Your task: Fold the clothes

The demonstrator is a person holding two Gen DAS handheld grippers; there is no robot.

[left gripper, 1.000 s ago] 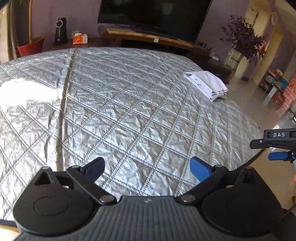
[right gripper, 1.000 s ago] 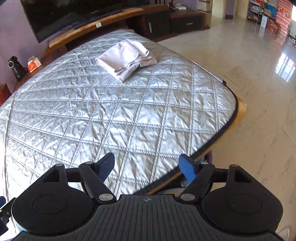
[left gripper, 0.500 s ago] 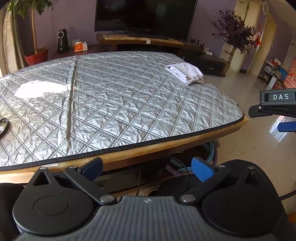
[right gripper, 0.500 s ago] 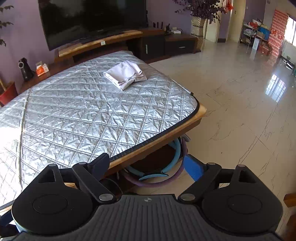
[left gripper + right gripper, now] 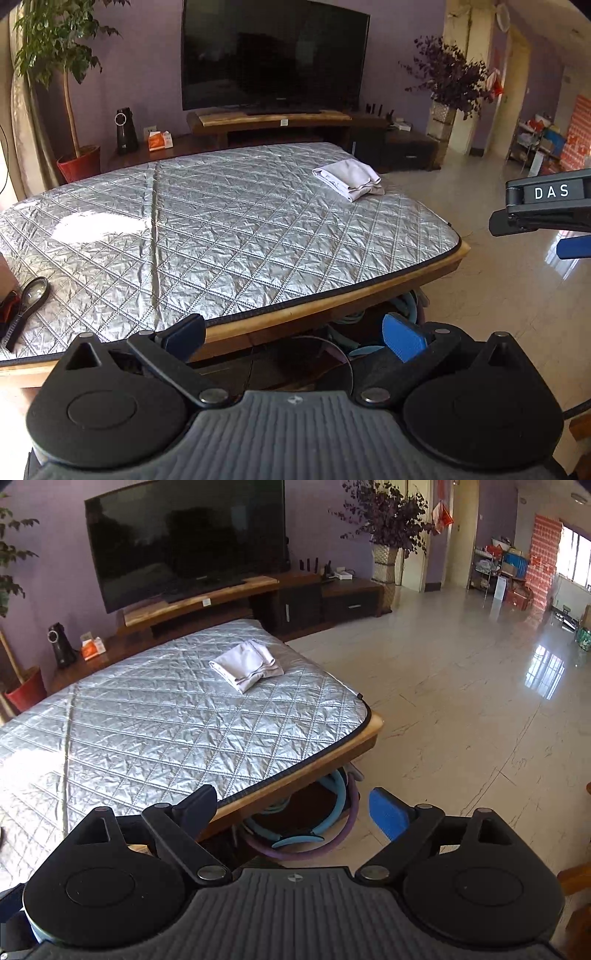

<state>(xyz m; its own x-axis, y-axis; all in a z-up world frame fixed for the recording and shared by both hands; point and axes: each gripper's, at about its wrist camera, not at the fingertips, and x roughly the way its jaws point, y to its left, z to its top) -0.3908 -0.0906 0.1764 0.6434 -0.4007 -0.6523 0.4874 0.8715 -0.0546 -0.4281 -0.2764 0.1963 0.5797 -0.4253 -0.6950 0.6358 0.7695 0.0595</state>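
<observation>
left gripper point(image 5: 293, 336): jaws wide apart, nothing between them, hanging off the near edge of the table
right gripper point(image 5: 546, 206): pokes in at right edge, "DAS" label and one blue pad visible; jaw state can't be read from here
table point(image 5: 332, 308): wooden rim, covered by silver quilted pad point(image 5: 229, 236)
folded garment point(image 5: 349, 179): white, neat stack, far right corner of pad, well apart from both grippers
magnifying glass point(image 5: 27, 301): flat on pad, left edge
background: TV point(image 5: 273, 55) on wooden stand point(image 5: 273, 122), potted plant point(image 5: 66, 92) at left
under table: blue rings point(image 5: 354, 325), partly hidden

Quilted table point(image 5: 258, 258), folded cloth point(image 5: 349, 177), magnifier point(image 5: 33, 291)
</observation>
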